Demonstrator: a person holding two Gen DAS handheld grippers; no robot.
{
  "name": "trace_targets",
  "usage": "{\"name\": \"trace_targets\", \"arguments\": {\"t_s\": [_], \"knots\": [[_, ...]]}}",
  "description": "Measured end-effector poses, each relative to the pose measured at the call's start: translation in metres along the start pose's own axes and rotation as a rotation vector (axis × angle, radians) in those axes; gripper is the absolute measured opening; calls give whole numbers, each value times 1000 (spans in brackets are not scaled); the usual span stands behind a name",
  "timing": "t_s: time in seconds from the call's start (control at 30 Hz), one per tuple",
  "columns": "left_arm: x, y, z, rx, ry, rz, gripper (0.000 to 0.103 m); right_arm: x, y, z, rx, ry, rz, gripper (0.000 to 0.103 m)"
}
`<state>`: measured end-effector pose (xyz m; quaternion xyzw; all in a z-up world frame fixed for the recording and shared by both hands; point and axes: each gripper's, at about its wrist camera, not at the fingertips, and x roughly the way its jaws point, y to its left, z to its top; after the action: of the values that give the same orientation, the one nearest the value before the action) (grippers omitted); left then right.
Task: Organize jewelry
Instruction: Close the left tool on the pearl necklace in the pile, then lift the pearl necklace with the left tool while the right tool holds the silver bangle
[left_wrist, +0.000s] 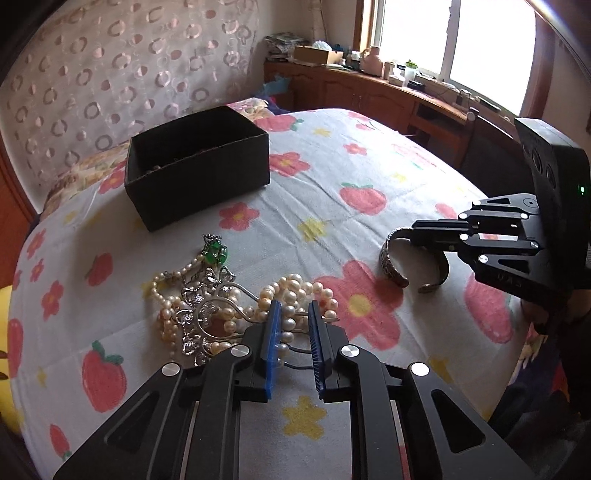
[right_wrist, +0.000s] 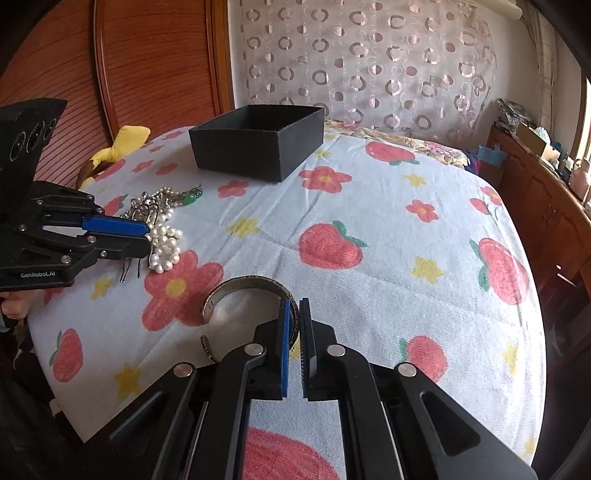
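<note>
A black open box (left_wrist: 195, 162) stands on the flowered sheet, also in the right wrist view (right_wrist: 258, 142). A heap of jewelry lies before it: a pearl necklace (left_wrist: 288, 295), a silver hairpin (left_wrist: 207, 306) and a green pendant (left_wrist: 216, 253). My left gripper (left_wrist: 293, 314) is closed around a bunch of pearls (right_wrist: 164, 245). My right gripper (right_wrist: 294, 314) is shut on a silver cuff bracelet (right_wrist: 243, 286), resting on the sheet to the right of the heap (left_wrist: 395, 262).
The bed (right_wrist: 369, 229) has a flower and strawberry sheet. A wooden headboard (right_wrist: 147, 66) and yellow cushion (right_wrist: 125, 142) lie at the left. A cluttered wooden sideboard (left_wrist: 388, 92) stands under the window beyond the bed.
</note>
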<state>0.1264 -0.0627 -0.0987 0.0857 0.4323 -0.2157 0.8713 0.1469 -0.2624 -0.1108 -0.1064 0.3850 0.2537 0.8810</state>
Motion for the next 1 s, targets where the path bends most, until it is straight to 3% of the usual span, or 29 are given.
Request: {"name": "trace_targets", "arguments": {"t_s": [0.2, 0.5, 1.0], "knots": [[-1, -1, -1, 7, -4, -25, 7, 0, 0, 0, -1, 0, 0, 6], [-48, -12, 12, -29, -144, -118, 7, 1, 0, 0, 1, 4, 5, 6], [-109, -13, 50, -47, -306, -146, 7, 4, 0, -1, -5, 14, 8, 8]]}}
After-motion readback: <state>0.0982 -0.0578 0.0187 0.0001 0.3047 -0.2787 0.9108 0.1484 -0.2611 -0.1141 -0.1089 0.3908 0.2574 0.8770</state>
